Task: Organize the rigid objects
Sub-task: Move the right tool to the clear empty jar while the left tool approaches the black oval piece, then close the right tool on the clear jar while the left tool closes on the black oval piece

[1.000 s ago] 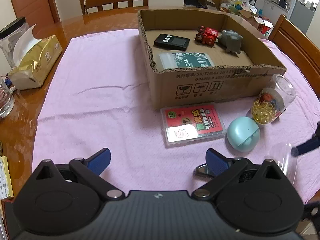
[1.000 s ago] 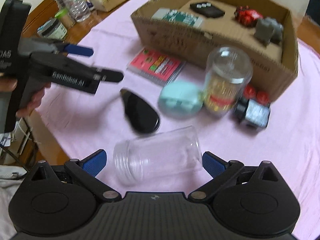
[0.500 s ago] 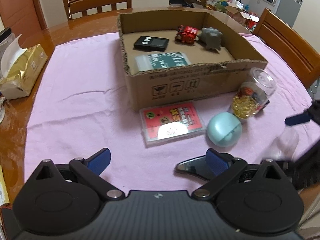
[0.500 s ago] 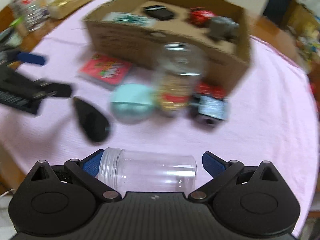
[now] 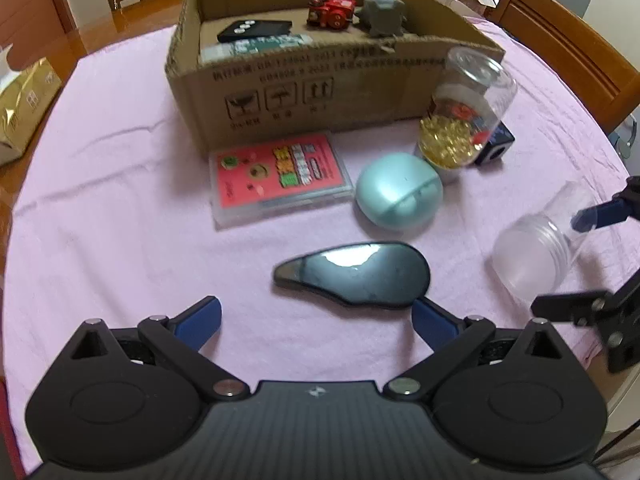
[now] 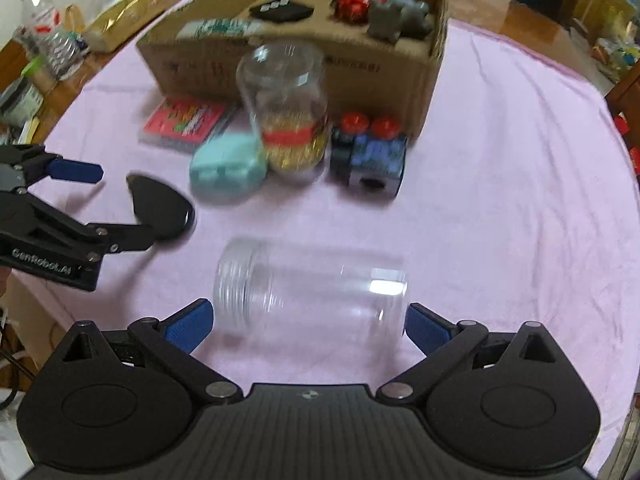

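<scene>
A clear empty jar (image 6: 312,292) lies on its side on the pink cloth, crosswise between the fingers of my open right gripper (image 6: 308,322), one fingertip near each end. In the left wrist view the same jar (image 5: 532,256) lies at the right with the right gripper (image 5: 576,262) straddling it. My left gripper (image 5: 316,316) is open just behind a black teardrop-shaped object (image 5: 356,276), its right fingertip close to the wide end. Ahead sit a teal round case (image 5: 400,190), a pink card box (image 5: 280,176) and a jar of yellow beads (image 5: 464,120).
The cardboard box (image 5: 320,92) behind them holds a black remote (image 5: 256,30), a red toy (image 5: 332,12), a grey toy (image 5: 384,14) and a green packet. A blue-black toy with red knobs (image 6: 372,156) stands by the box. Bottles and a gold bag stand at the table's left; chairs surround it.
My left gripper has come lower and closer to the black teardrop object. My right gripper has swung round, and the clear jar now lies crosswise between its fingers.
</scene>
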`<state>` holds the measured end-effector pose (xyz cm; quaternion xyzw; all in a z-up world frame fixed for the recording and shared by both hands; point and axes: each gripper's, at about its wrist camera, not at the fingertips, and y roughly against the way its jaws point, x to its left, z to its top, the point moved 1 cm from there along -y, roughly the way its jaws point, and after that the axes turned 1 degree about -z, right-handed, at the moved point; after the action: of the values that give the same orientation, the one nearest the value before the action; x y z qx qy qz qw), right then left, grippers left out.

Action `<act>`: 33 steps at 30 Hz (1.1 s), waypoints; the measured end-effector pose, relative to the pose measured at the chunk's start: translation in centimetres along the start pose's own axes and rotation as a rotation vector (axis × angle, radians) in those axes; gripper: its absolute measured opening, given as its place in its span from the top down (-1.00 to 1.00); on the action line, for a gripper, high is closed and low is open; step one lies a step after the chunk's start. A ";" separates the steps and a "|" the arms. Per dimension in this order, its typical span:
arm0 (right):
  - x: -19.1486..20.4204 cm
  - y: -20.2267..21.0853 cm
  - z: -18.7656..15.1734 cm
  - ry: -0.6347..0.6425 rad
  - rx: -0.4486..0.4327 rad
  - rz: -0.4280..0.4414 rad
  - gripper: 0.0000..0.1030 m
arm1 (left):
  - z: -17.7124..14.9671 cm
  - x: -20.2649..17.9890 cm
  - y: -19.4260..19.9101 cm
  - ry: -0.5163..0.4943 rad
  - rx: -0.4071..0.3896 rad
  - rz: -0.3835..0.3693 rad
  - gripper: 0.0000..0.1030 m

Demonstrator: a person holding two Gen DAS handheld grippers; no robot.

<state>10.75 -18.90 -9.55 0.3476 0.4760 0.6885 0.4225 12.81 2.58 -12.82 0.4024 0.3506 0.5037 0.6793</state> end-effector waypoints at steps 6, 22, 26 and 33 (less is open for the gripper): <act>0.8 -1.3 -1.4 0.063 0.012 -0.050 -1.00 | -0.4 -1.2 -0.7 -0.001 -0.016 0.049 -0.98; 0.7 -0.7 -3.0 0.088 -0.089 -0.065 -1.00 | 0.9 -3.1 -1.3 0.043 -0.064 0.077 -0.98; 0.9 -0.9 -2.9 0.086 -0.093 -0.067 -1.00 | 0.9 -3.1 -1.3 0.032 -0.066 0.072 -0.98; 0.9 -0.9 -2.8 0.080 -0.098 -0.070 -1.00 | 1.0 -3.1 -1.2 -0.008 -0.067 0.050 -0.89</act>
<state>8.11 -18.93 -11.23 0.2818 0.4702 0.7091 0.4436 13.41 -0.77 -13.25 0.3902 0.3207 0.5304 0.6809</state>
